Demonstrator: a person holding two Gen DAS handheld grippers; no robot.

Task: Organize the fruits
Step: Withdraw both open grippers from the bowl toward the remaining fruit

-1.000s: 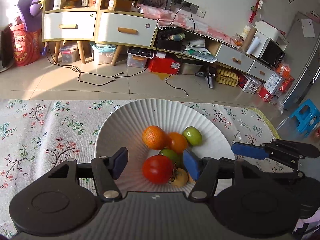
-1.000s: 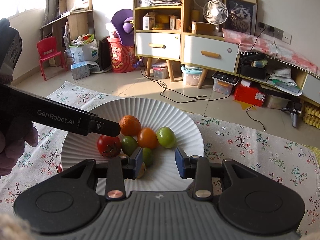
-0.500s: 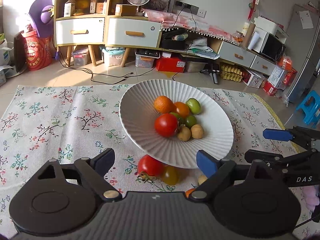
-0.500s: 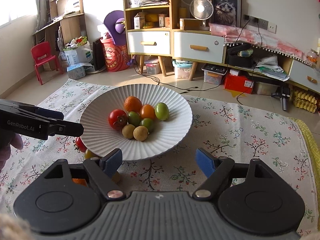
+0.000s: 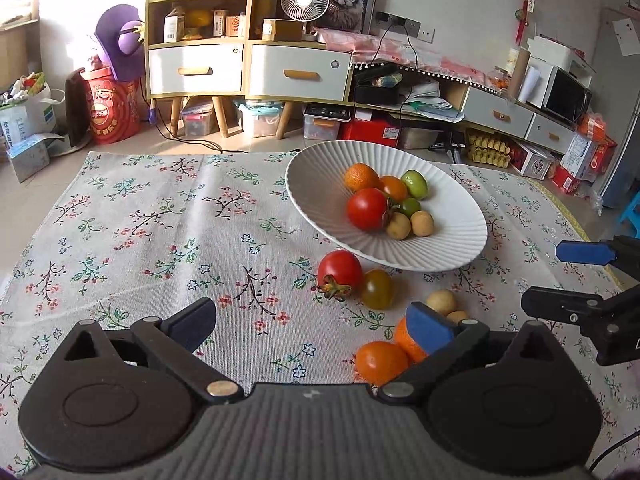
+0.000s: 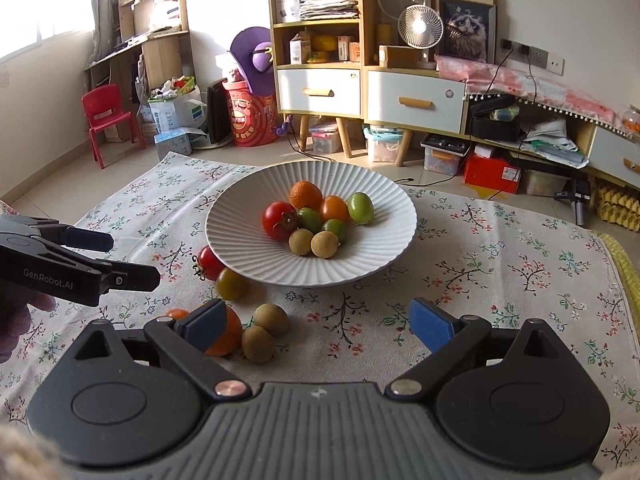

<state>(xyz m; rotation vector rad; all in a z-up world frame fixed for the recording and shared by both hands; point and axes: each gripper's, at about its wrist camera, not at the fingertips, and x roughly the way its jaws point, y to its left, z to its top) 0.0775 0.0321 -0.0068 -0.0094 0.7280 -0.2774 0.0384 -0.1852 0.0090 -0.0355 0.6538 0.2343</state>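
A white ribbed plate (image 5: 320,200) (image 6: 240,240) on the flowered cloth holds several fruits: a red tomato (image 5: 366,209) (image 6: 279,220), oranges, green fruits and brown longans. Loose on the cloth in front of it lie another red tomato (image 5: 339,270) (image 6: 210,263), a dark olive tomato (image 5: 377,289) (image 6: 231,284), two longans (image 6: 264,332) and orange fruits (image 5: 380,362) (image 6: 228,336). My left gripper (image 5: 312,324) hovers over the cloth, jaws still opening, nothing between them. My right gripper (image 6: 318,322) is likewise still opening and empty, short of the plate.
The flowered tablecloth (image 5: 140,240) stretches wide to the left of the plate. Beyond the table's far edge are a cabinet with drawers (image 6: 360,92), a red chair (image 6: 106,116) and floor clutter. A hand (image 6: 16,320) holds the left gripper.
Both grippers pulled back from the plate and opened wide. The left one let go of the red tomato, which now rests in the plate. Loose fruits in front of the plate came into view.
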